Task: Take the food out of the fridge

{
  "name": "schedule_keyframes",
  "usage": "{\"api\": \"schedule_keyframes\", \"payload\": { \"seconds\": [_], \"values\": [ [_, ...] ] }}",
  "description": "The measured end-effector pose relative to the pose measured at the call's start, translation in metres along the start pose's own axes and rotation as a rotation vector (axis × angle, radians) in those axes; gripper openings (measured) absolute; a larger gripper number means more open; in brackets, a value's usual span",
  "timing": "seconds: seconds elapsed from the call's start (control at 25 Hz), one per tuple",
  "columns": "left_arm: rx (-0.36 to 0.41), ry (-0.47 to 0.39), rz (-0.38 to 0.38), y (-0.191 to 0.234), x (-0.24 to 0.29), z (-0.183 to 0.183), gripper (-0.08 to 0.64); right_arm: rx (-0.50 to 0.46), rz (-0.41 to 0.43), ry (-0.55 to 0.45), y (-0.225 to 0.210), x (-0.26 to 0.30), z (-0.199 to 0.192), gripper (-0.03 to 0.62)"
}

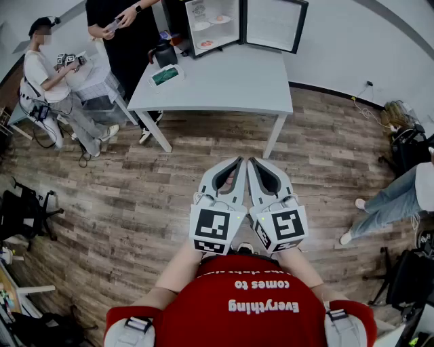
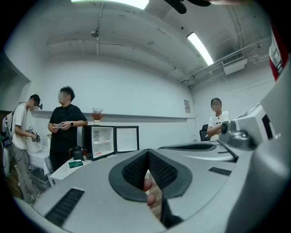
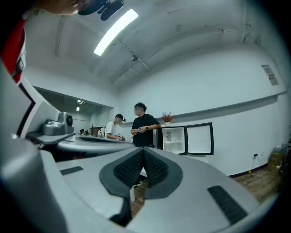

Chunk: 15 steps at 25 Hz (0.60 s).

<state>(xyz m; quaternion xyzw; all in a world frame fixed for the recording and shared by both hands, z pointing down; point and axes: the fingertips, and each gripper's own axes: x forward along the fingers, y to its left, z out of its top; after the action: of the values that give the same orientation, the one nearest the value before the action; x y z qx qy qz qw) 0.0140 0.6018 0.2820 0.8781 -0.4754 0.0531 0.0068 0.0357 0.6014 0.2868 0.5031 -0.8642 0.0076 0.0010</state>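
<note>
A small black fridge [image 1: 211, 26] stands on the far edge of a grey table [image 1: 224, 88], its door [image 1: 274, 24] swung open to the right. Plates of food [image 1: 218, 19] lie on its white shelves. Both grippers are held side by side in front of the person's chest, well short of the table and pointing toward it. The left gripper [image 1: 238, 162] is shut with nothing in it, and so is the right gripper [image 1: 253, 162]. The fridge [image 2: 102, 141] shows far beyond the left gripper [image 2: 148, 151]. The fridge [image 3: 175, 138] also shows beyond the right gripper [image 3: 143, 150].
A black kettle [image 1: 165, 53] and a white tray with a green thing [image 1: 165, 74] sit on the table's left end. One person in black [image 1: 125, 27] stands left of the fridge; another [image 1: 47, 78] sits at a side table. A third person's legs [image 1: 390, 203] show at right. Wood floor lies between.
</note>
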Motion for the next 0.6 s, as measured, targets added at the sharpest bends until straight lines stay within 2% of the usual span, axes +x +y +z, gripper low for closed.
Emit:
{"api": "schedule_keyframes", "payload": {
  "seconds": [0.6],
  "values": [
    [-0.001, 0.004, 0.027, -0.016, 0.006, 0.001, 0.006, 0.032, 0.026, -0.017, -0.014, -0.011, 0.001, 0.011]
  ]
}}
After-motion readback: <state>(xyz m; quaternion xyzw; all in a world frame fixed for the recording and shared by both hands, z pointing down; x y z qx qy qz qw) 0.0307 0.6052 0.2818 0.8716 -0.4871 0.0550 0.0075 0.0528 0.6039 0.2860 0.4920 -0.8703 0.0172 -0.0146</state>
